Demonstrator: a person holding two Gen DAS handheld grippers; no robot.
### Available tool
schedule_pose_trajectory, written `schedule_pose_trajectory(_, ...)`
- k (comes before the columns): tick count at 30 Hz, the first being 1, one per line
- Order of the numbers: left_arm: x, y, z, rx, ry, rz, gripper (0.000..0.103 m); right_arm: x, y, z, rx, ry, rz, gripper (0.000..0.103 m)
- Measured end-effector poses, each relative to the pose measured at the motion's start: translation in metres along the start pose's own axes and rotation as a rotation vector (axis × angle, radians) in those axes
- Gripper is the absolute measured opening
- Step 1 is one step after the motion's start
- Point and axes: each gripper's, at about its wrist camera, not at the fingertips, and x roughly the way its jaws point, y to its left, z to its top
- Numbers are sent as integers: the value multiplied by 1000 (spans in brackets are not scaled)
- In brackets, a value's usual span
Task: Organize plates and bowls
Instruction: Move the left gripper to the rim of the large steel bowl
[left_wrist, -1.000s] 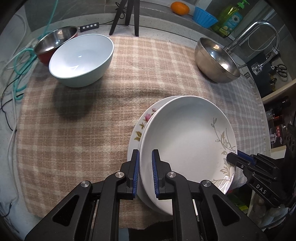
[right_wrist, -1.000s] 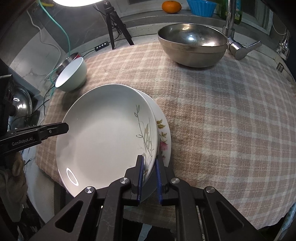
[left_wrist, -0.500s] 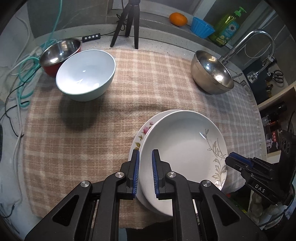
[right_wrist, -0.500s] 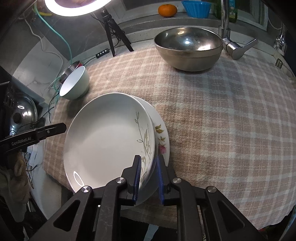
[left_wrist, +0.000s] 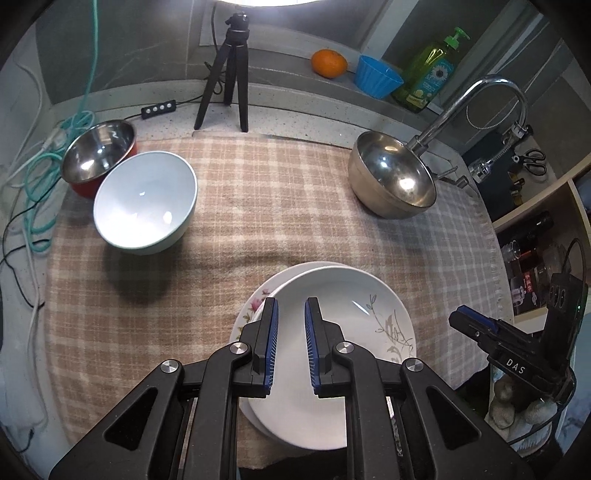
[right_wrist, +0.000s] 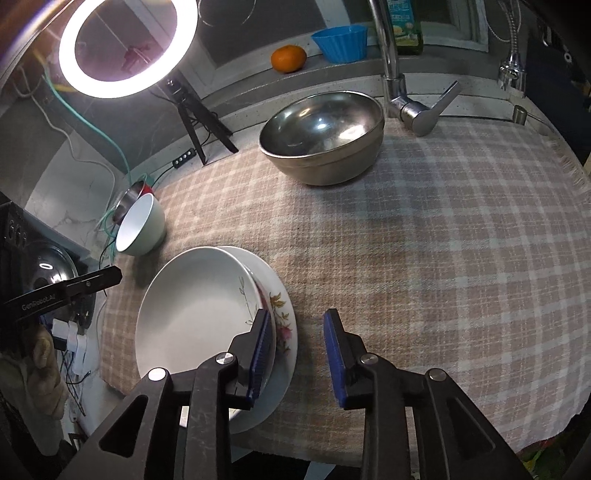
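Observation:
A white leaf-patterned plate (left_wrist: 351, 295) (right_wrist: 199, 306) lies on a flowered plate (left_wrist: 255, 305) (right_wrist: 284, 321) near the front edge of the plaid cloth (left_wrist: 258, 206). My left gripper (left_wrist: 291, 302) hovers above their left rim with its jaws nearly together and nothing between them. My right gripper (right_wrist: 297, 314) hangs just right of the stack. Its jaws are opening over bare cloth, and its left finger overlaps the plates' rim in the view. A pale bowl (left_wrist: 144, 203) (right_wrist: 138, 229) leans against a small red steel bowl (left_wrist: 98, 151) at the far left. A large steel bowl (left_wrist: 391, 177) (right_wrist: 321, 136) stands at the far right.
A black tripod (left_wrist: 229, 74) with a ring light (right_wrist: 125, 48) stands behind the cloth. A faucet (left_wrist: 480, 96) rises beside the large bowl. An orange (left_wrist: 328, 62), a blue cup (left_wrist: 376, 79) and a soap bottle sit on the back ledge. Cables (left_wrist: 37, 184) trail at the left.
Both grippers have risen away from the plates, which stay stacked on the cloth and look smaller. The right jaws have spread and shifted right, off the plates' rim.

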Motion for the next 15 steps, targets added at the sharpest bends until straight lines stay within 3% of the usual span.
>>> schedule_pose_trajectory(15,2,-33,48,60,-40,-54,13,-30,-26,50,67,-137,-34,29)
